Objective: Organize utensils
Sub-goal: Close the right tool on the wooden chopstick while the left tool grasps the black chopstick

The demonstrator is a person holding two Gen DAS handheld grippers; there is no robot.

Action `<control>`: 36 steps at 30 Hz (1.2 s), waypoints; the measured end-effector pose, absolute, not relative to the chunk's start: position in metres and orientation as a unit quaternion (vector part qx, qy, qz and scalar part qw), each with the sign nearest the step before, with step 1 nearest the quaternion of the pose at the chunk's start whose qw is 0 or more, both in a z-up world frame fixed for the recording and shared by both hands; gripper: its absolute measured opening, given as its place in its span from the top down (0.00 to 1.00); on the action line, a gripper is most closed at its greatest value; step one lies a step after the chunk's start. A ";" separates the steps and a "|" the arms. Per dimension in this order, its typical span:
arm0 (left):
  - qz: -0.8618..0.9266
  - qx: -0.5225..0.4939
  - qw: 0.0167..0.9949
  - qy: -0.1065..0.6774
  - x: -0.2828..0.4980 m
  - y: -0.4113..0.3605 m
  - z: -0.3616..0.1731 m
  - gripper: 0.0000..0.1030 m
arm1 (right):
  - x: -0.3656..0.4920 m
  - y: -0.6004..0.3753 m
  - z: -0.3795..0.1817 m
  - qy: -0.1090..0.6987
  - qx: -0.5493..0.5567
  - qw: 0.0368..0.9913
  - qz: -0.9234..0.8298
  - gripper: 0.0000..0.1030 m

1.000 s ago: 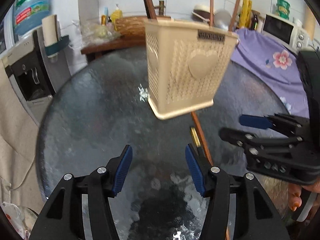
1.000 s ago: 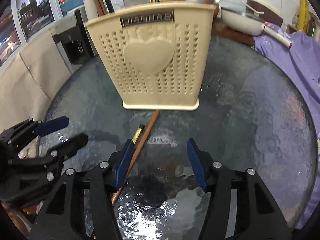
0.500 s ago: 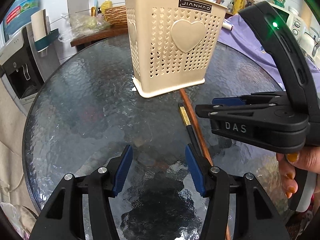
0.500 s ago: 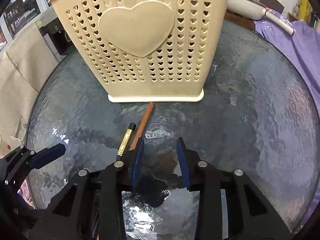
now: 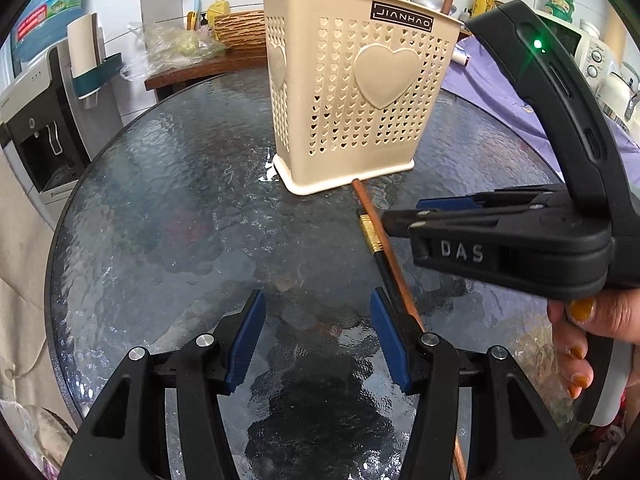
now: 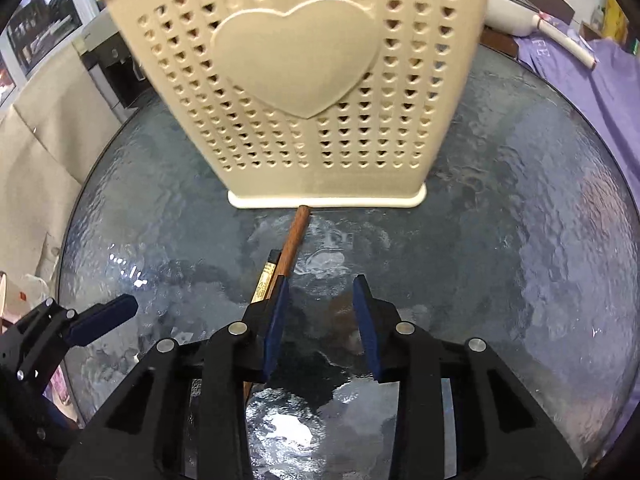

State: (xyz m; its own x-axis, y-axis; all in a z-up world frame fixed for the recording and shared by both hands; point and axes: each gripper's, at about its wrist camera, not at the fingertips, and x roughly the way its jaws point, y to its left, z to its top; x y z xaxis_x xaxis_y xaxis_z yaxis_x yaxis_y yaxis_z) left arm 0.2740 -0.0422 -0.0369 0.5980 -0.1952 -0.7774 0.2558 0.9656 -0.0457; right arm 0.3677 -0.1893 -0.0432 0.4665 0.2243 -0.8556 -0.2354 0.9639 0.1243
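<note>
Left wrist view: the left hand-held gripper (image 5: 317,338), bottom centre, stands apart and empty over the round dark glass desk (image 5: 168,216). The cream perforated plastic utensil basket (image 5: 352,92) stands upper centre. A brown wooden chopstick (image 5: 386,252) and a black gold-banded chopstick (image 5: 374,240) lie right of centre.

Right wrist view: the right hand-held gripper (image 6: 322,322), lower centre, has just been closing; its jaws are apart with nothing between, both chopsticks just left.

both views are bright and evenly lit, with strong fisheye bending and black vignette at the corners. the textured glass table (image 5: 168,208) throws back white glare, strongest low in the right wrist view. the left wrist view is sharp; in the right wrist view the cream utensil basket (image 6: 304,80) is slightly blurred.
</note>
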 end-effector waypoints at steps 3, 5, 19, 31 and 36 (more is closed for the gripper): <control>-0.127 0.035 0.893 0.430 0.274 -0.043 -0.037 0.49 | 0.365 -0.188 -0.041 0.492 0.004 0.860 0.136 0.67; -0.127 0.035 0.893 0.430 0.272 -0.044 -0.037 0.49 | 0.364 -0.184 -0.040 0.494 0.002 0.858 0.140 0.67; -0.133 0.037 0.890 0.435 0.267 -0.050 -0.041 0.49 | 0.376 -0.164 -0.039 0.501 -0.017 0.856 0.130 0.69; -0.141 0.026 0.890 0.432 0.272 -0.052 -0.035 0.52 | 0.361 -0.204 -0.042 0.508 -0.027 0.852 0.124 0.75; -0.150 0.026 0.885 0.440 0.285 -0.064 -0.035 0.60 | 0.360 -0.227 -0.043 0.515 -0.001 0.847 0.129 0.74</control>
State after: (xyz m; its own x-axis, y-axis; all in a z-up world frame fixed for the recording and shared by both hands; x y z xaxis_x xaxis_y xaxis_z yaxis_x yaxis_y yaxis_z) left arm 0.2850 -0.0643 -0.0347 0.5668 -0.2429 -0.7872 0.2886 0.9536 -0.0864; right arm 0.3598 -0.2274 -0.0431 0.4364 0.2185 -0.8728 -0.2204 0.9665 0.1318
